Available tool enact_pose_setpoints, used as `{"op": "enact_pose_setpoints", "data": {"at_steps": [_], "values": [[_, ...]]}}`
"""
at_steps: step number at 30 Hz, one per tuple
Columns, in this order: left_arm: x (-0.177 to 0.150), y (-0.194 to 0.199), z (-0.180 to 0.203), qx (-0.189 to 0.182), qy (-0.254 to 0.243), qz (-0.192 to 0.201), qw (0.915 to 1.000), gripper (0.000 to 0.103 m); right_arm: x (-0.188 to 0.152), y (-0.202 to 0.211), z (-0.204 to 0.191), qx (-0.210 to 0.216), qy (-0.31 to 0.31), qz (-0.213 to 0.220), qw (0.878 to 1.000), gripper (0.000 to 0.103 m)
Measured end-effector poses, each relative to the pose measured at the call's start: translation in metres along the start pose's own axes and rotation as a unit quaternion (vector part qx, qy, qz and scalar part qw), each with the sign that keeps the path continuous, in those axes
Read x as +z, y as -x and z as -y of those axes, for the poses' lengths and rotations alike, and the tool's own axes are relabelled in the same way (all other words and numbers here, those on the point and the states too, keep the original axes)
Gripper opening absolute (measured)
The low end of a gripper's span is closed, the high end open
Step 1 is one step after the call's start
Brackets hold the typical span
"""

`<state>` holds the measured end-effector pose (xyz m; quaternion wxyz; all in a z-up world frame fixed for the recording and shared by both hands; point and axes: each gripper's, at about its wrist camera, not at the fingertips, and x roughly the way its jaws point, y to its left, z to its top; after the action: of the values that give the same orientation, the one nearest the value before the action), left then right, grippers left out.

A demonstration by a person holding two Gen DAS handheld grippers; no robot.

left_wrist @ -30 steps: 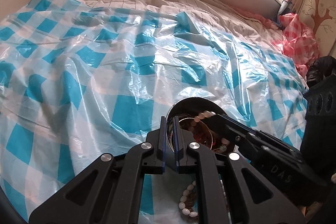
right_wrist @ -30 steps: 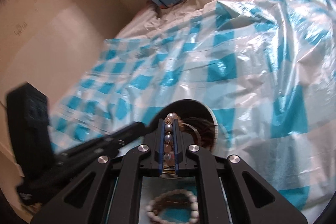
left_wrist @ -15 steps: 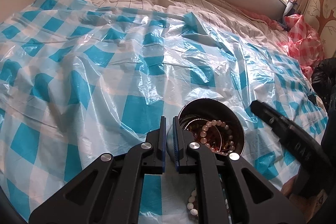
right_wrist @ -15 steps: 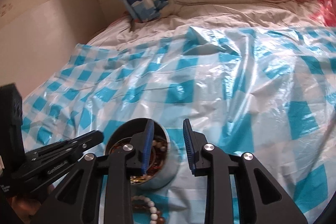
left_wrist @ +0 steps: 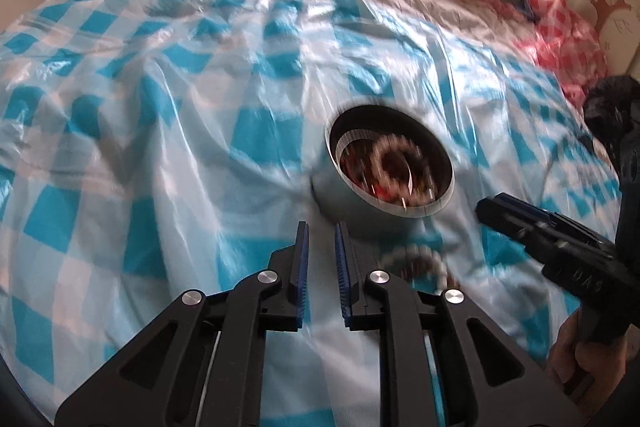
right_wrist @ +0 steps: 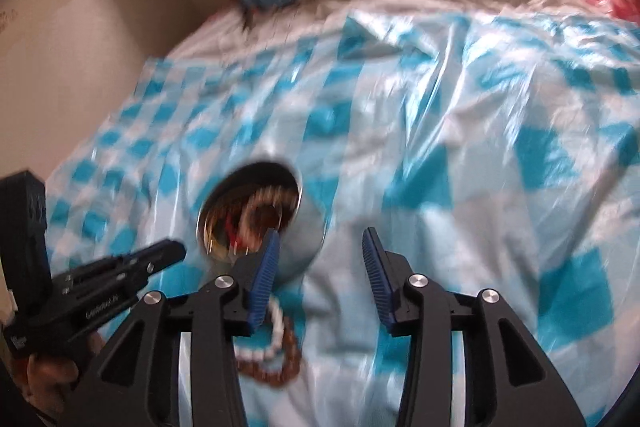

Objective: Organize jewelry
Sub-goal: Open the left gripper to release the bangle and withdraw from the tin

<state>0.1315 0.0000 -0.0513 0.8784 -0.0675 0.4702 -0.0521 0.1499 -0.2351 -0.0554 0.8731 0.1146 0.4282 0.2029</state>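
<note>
Left gripper: my left gripper (left_wrist: 321, 227) shows a narrow gap between its blue ribbed pads; its jaws have just been opening and I see nothing between them.
Right gripper: my right gripper (right_wrist: 320, 237) is spread wide, its jaws have just been opening, and only the sheet shows between them.
Tin: the round silver metal tin (left_wrist: 390, 167) sits just ahead of my left fingertips, slightly right, and ahead-left of my right ones; blurred bead bracelets lie inside it.
Loose bracelets: a white bead bracelet (right_wrist: 267, 341) and a brown bead bracelet (right_wrist: 286, 367) lie together on the sheet beneath my right gripper's left finger.
Surface: a crinkled blue-and-white checked plastic sheet (left_wrist: 160, 131) covers the bed.
</note>
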Motion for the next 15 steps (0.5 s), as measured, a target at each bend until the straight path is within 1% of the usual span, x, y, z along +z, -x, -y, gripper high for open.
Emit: {"op": "enact_pose_setpoints", "data": {"at_steps": [2, 4, 5, 6, 7, 11, 15], "values": [[-0.005, -0.003, 0.006, 0.001, -0.012, -0.008, 0.9999, 0.013, -0.015, -0.003, -0.006, -0.013, 0.021, -0.03, 0.999, 0.043], [-0.009, -0.005, 0.012, 0.002, -0.02, -0.012, 0.9997, 0.013, -0.024, -0.003, -0.01, -0.019, 0.033, -0.042, 0.998, 0.043], [-0.011, -0.005, 0.015, 0.003, -0.024, -0.013, 0.9996, 0.014, -0.027, -0.001, -0.012, -0.019, 0.037, -0.043, 0.998, 0.045], [-0.013, -0.005, 0.017, 0.004, -0.027, -0.014, 0.9995, 0.014, -0.03, 0.001, -0.013, -0.019, 0.04, -0.044, 0.998, 0.049], [-0.013, -0.005, 0.019, 0.006, -0.029, -0.015, 0.9995, 0.015, -0.033, 0.002, -0.014, -0.022, 0.043, -0.045, 0.998, 0.05], [-0.015, -0.006, 0.022, 0.013, -0.033, -0.016, 0.9992, 0.019, -0.042, 0.005, -0.012, -0.027, 0.045, -0.053, 0.997, 0.051], [-0.016, -0.01, 0.023, 0.018, -0.036, -0.021, 0.999, 0.021, -0.047, 0.003, -0.015, -0.032, 0.051, -0.061, 0.996, 0.053]]}}
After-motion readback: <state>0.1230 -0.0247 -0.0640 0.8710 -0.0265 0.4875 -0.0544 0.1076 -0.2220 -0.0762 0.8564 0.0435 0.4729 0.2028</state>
